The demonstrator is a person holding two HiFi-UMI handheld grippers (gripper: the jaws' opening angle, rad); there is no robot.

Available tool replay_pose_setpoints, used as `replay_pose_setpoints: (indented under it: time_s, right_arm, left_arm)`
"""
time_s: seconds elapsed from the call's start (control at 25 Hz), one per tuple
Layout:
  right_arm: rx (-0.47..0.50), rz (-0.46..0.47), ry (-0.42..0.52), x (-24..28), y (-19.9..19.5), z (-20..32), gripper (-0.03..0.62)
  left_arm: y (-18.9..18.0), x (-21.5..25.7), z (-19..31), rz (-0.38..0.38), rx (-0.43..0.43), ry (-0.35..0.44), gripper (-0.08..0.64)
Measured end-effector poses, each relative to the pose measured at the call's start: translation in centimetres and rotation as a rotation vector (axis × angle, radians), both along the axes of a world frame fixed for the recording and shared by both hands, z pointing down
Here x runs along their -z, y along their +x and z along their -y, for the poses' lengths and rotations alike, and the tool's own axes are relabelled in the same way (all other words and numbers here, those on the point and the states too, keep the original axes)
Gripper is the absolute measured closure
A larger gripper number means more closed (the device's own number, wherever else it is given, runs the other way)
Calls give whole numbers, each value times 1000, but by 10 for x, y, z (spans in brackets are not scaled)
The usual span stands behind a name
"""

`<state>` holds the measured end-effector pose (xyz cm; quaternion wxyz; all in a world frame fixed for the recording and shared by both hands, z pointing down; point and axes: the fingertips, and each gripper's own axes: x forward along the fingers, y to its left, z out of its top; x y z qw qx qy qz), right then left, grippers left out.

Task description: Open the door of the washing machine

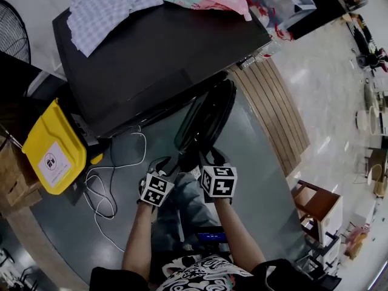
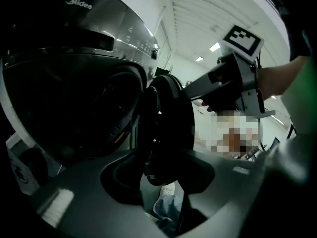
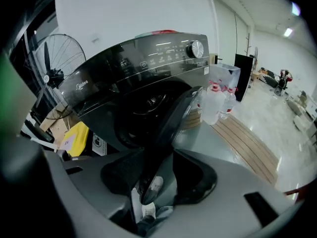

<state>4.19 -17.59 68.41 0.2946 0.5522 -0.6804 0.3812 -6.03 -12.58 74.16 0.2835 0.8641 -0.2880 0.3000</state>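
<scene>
Door (image 1: 203,120) of the washing machine (image 1: 151,53) hangs open, swung out toward both claws. Left claw (image 2: 163,182) has its jaws apart, and the door's bottom edge sits between them. Right claw (image 3: 158,182), just beside the left one, has its jaws apart too, with the same edge between them and a little gap on its right side. A yellow box (image 1: 51,150) lies off to the left of the left claw.

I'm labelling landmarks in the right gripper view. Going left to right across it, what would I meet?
Fan → washing machine door → water bottles → black board
</scene>
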Motion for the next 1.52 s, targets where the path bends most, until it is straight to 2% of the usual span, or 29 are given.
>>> replay_pose_setpoints:
  time_s: [0.16,0.28,0.4,0.68,0.92,1.12,1.36,1.52]
  right_arm:
    - [-6,-30,-4,0,14,-12,423]
    - [4,-56,-4,1,31,-23,428]
    - [-36,-80,-22,2,55,-34,448]
    - [-113,-158,-57,2,118,-53,472]
    - [-167,-219,-64,2,170,-58,476]
    - [-182,-226,-69,1,202,-56,469]
    - [-252,-273,-47,4,245,-50,463]
    - [-277,-324,-43,4,275,-43,468]
  left_arm:
    - [-19,5,13,-25,117,-5,399]
    - [-24,18,25,-78,200,-16,399]
    - [-23,26,36,-111,250,-10,402]
    - [-18,27,51,-65,302,-12,451]
    - [-6,34,62,-75,310,5,466]
    - [1,35,70,-79,337,25,472]
    - [9,33,80,-38,333,57,533]
    - [10,32,83,-49,351,52,549]
